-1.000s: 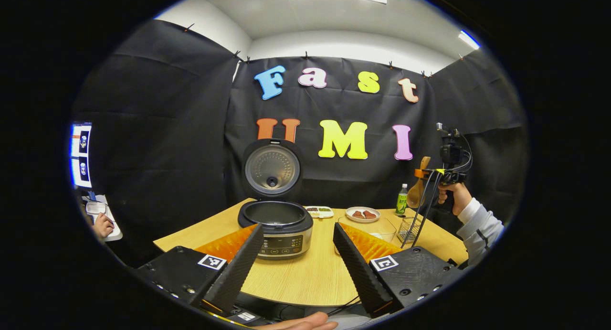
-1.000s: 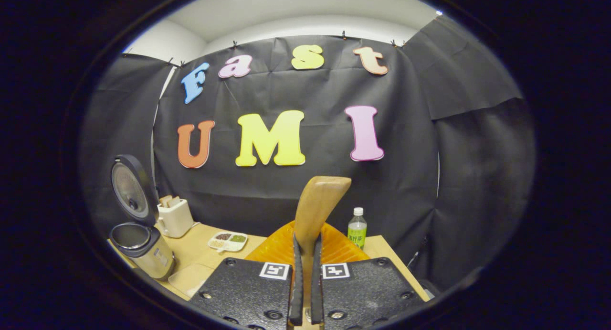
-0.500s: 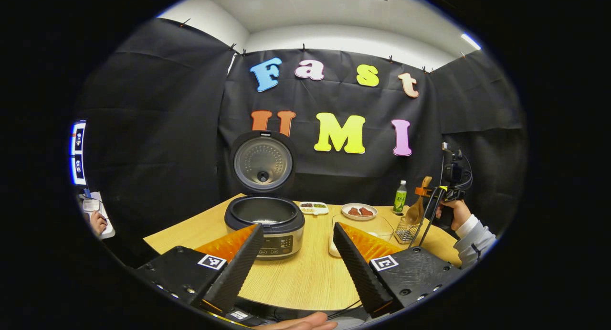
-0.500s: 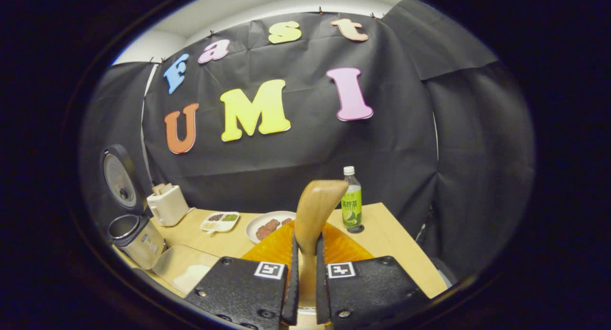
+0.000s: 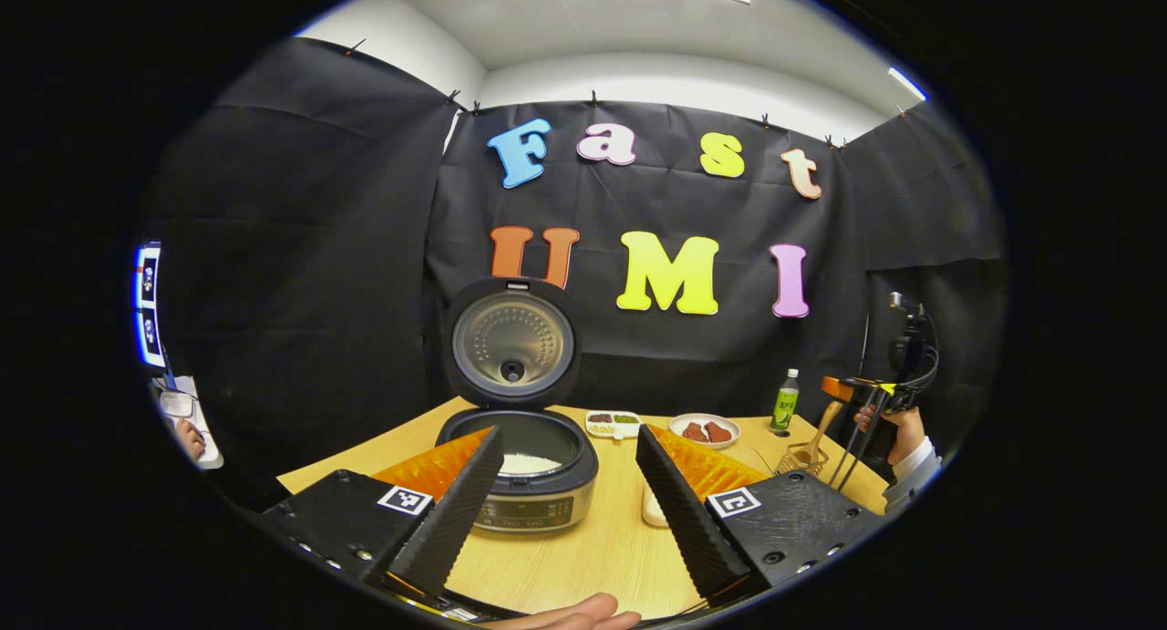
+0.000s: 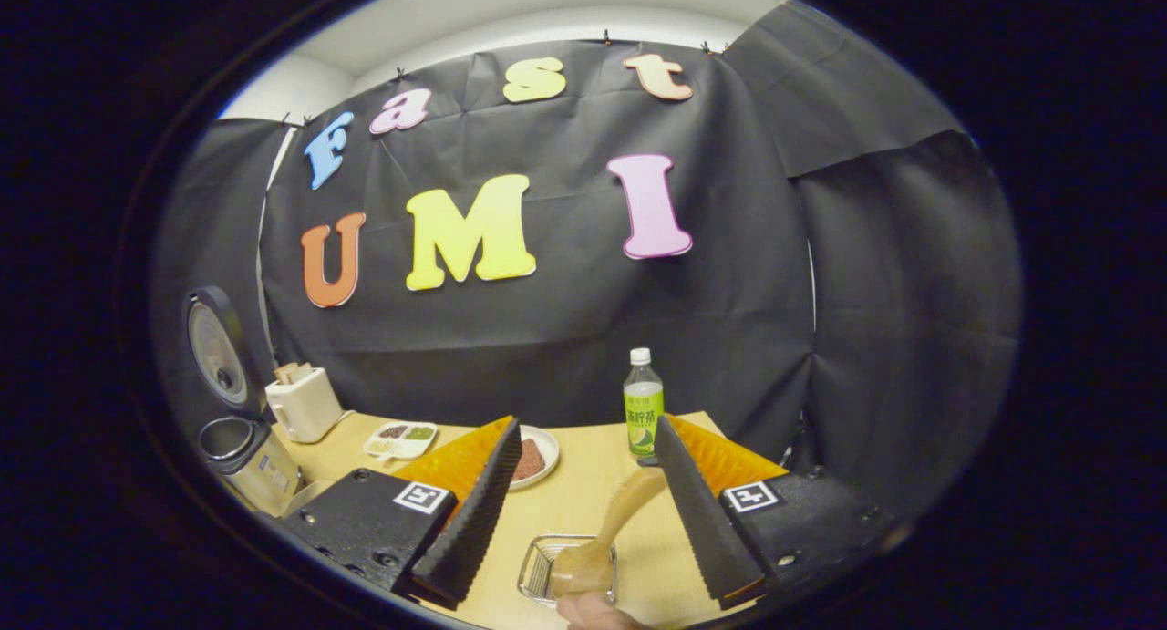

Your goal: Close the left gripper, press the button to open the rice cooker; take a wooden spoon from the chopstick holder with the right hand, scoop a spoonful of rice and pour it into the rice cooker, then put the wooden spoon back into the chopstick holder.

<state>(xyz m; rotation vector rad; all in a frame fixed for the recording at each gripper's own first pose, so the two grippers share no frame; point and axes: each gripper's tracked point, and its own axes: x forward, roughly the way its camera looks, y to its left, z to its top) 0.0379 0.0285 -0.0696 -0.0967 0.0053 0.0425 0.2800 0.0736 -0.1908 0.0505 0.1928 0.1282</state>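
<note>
Two grippers stood with their fingers spread wide at this moment, neither one holding anything. The right gripper [image 6: 583, 511] hung just above the wire chopstick holder [image 6: 538, 568], its fingers parted on either side of the wooden spoon [image 6: 609, 530], which stood in the holder with its handle leaning up toward the right finger; whether the handle touched that finger could not be told from the right gripper view. From the left gripper view, the same spoon [image 5: 821, 429] showed small at the table's right edge, below the right gripper [image 5: 862, 395] and the hand [image 5: 903, 425] that held it.

The left gripper [image 5: 565, 493] was held low over the near edge of the wooden table [image 5: 583, 557], its fingers apart and pointing at the rice cooker [image 5: 529, 484]. The cooker's lid [image 5: 512, 343] stood upright and open, and white rice [image 5: 529, 463] lay in the pot. Behind the cooker sat a small divided dish [image 5: 612, 421] and a plate of brown food [image 5: 704, 429], with a green bottle [image 5: 784, 400] farther right, near the black cloth wall. A pale toaster [image 6: 305, 402] stood beside the cooker in the right gripper view. A fingertip [image 5: 574, 614] showed at the bottom of the left gripper view.
</note>
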